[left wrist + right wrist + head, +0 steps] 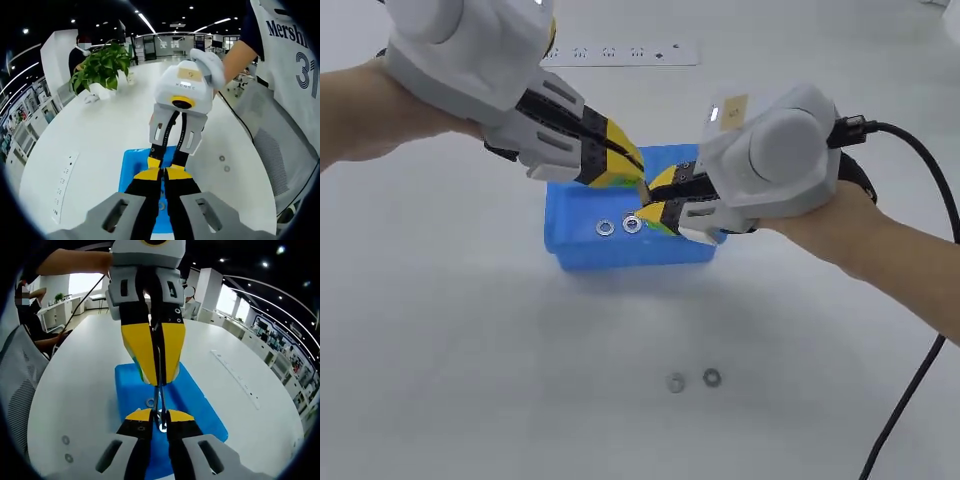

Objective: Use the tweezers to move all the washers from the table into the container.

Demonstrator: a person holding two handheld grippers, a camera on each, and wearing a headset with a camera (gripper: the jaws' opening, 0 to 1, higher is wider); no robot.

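A blue container (620, 258) sits mid-table with two washers (605, 228) inside. Over it, thin metal tweezers (159, 400) span between both grippers. My left gripper (632, 170) comes in from the upper left, shut on the tweezers' upper part. My right gripper (655, 208) meets it from the right, and its jaws (160, 419) are closed around the lower end, just above a washer (162, 427) in the container. Two more washers (676, 382) (711, 377) lie on the white table in front of the container. In the left gripper view, my own jaws (162, 175) are closed tip to tip with the right gripper.
A white power strip (620, 52) lies at the table's far edge. A black cable (920, 180) trails from the right gripper off the near right. A potted plant (102, 67) stands at the table's far end, and a mesh chair (280, 150) is beside the table.
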